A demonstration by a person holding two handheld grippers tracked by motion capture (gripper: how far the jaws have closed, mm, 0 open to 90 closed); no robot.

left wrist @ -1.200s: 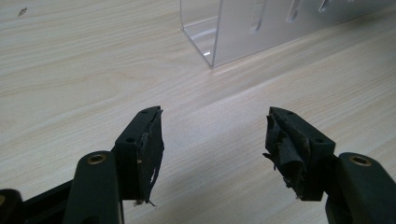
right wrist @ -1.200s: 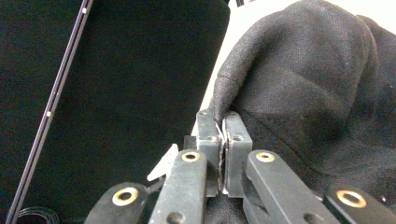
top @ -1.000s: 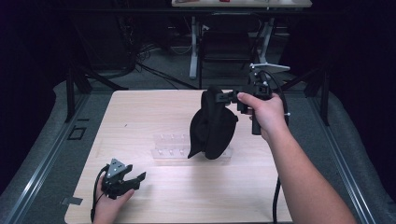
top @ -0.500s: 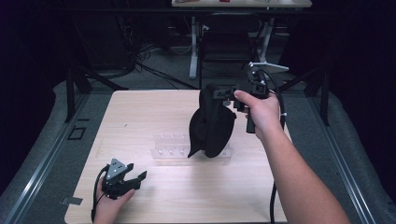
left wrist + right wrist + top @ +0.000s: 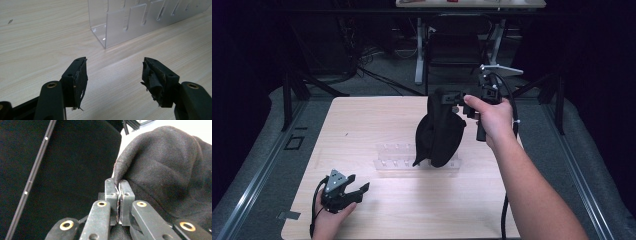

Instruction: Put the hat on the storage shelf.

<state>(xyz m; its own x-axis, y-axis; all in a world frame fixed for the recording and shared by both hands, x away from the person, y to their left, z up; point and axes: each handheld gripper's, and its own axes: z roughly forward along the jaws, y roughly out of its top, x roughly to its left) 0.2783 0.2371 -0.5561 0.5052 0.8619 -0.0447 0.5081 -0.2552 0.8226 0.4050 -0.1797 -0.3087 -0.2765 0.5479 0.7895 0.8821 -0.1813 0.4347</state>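
Note:
A black cloth bag (image 5: 439, 131) hangs in the air over the middle of the table, its lower end draping in front of a clear acrylic rack (image 5: 394, 157). My right gripper (image 5: 447, 98) is shut on the bag's top edge; in the right gripper view the jaws pinch a fold of the black cloth (image 5: 162, 170) tight at the right gripper (image 5: 118, 185). My left gripper (image 5: 356, 192) rests low at the table's near left corner, open with nothing between its jaws. In the left gripper view the left gripper (image 5: 113, 72) points at the rack's corner (image 5: 110, 27).
The wooden table (image 5: 362, 120) has bare room left of the rack and along the front. A chair and table legs (image 5: 452, 45) stand in the dark beyond the far edge. A cable (image 5: 504, 220) trails beside my right forearm.
The right hand has lifted the bag slightly and drawn it a little toward the far edge. The left gripper has stayed in place.

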